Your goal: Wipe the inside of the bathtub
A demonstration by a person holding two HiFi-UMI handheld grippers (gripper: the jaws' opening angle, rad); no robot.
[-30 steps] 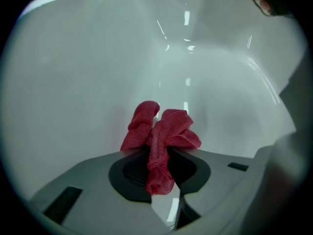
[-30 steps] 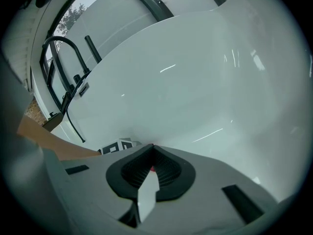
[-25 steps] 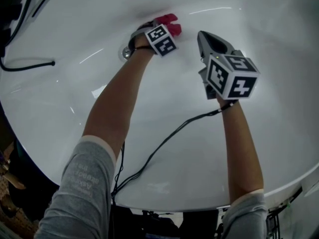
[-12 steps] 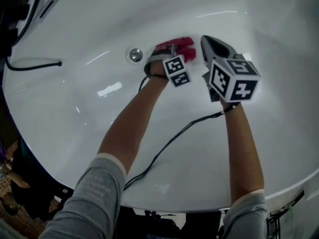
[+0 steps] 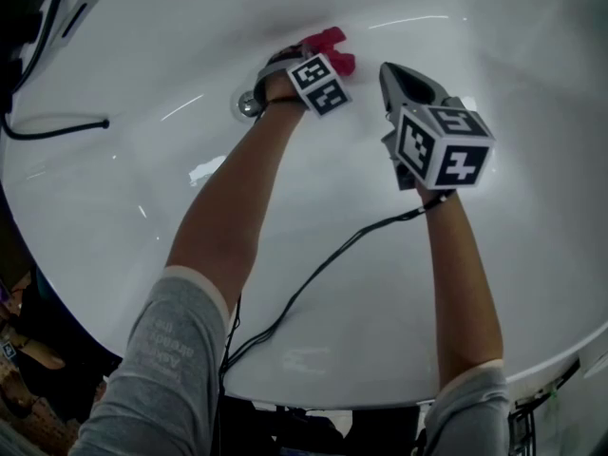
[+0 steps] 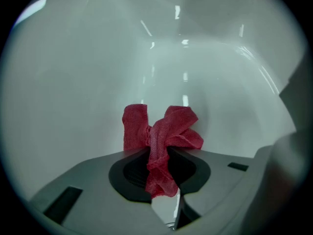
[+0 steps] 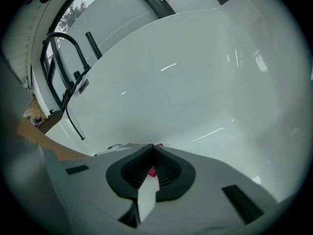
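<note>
A white bathtub (image 5: 532, 65) fills the head view. Deep in the basin my left gripper (image 5: 304, 60) is shut on a red cloth (image 5: 328, 41), which presses against the tub's inner wall beside the drain. In the left gripper view the red cloth (image 6: 159, 136) bunches out from between the closed jaws against the white wall (image 6: 98, 58). My right gripper (image 5: 399, 76) hovers to the right of the cloth, above the tub floor, shut with nothing in it. Only white tub wall (image 7: 195, 72) lies past its jaws in the right gripper view.
A round metal drain (image 5: 247, 104) sits just left of my left hand. A black cable (image 5: 57, 126) lies on the tub's left rim, and another cable (image 5: 313, 274) trails from the right gripper across the near rim. A black faucet (image 7: 63, 48) stands at the tub's edge.
My left gripper with the red cloth has swept up and left across the tub wall, back over the drain. The right gripper has stayed almost still.
</note>
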